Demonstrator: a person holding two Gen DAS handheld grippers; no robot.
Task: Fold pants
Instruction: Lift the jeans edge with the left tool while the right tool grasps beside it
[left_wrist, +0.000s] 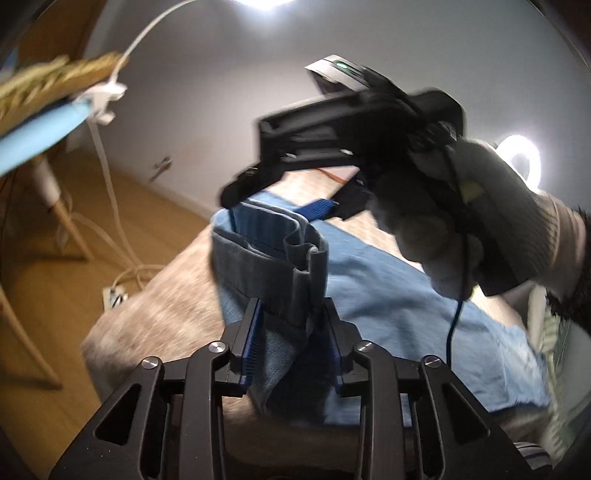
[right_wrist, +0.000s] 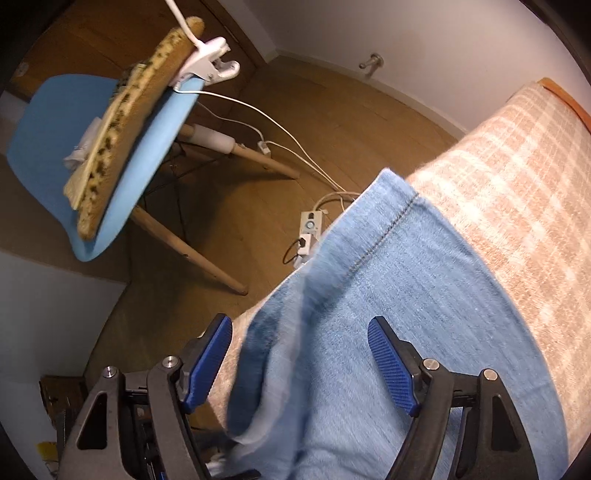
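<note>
Waistband grip may slip
Left gripper (left_wrist: 291, 332) jaws slack around pants (left_wrist: 273, 266); right gripper (right_wrist: 299, 365), wide, empty, at 1 o'clock.

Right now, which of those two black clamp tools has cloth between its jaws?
The left gripper: a gathered fold of the blue pants sits between its jaws. The right gripper hangs over flat fabric, jaws spread wide, gripping nothing.
</note>
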